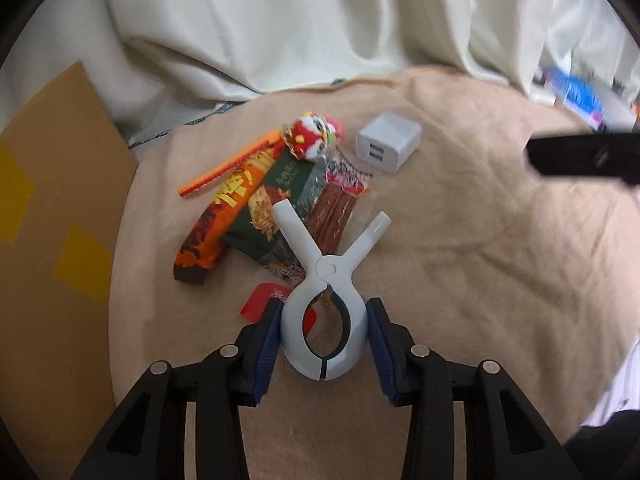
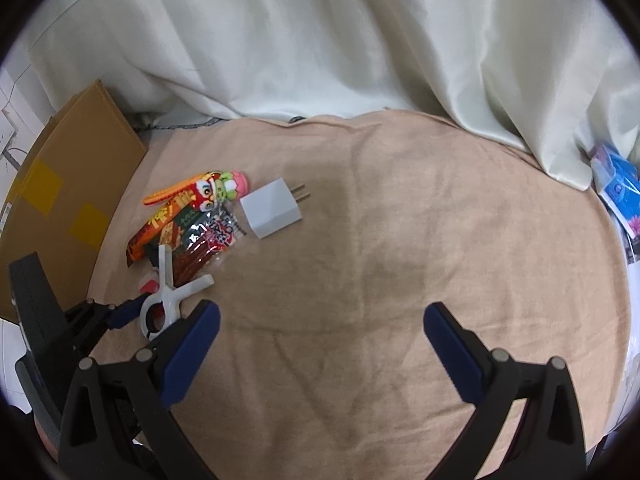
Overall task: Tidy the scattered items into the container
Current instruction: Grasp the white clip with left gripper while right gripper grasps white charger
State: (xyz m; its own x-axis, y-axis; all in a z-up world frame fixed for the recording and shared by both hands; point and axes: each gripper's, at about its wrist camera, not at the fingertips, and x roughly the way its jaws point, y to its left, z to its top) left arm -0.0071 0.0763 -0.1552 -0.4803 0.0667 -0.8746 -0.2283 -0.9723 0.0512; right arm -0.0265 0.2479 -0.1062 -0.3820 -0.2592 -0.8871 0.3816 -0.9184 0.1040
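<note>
Presently, left gripper [image 1: 325, 344] grips the white clamp [image 1: 326, 300] just before the snack packets [image 1: 256, 208]; right gripper [image 2: 320, 344] gapes, holding nothing, well right of the clamp.

Red card [image 1: 264, 298] half hidden under the clamp [image 1: 324, 320]; blue items [image 1: 580, 98] at right blurred

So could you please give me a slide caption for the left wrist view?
Left hand-held gripper closing around a white clamp beside snack packets on a beige cloth.

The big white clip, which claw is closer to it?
Left. The left claw has its fingers on both sides of the clip. The right claw hangs open over bare blanket beside it.
</note>
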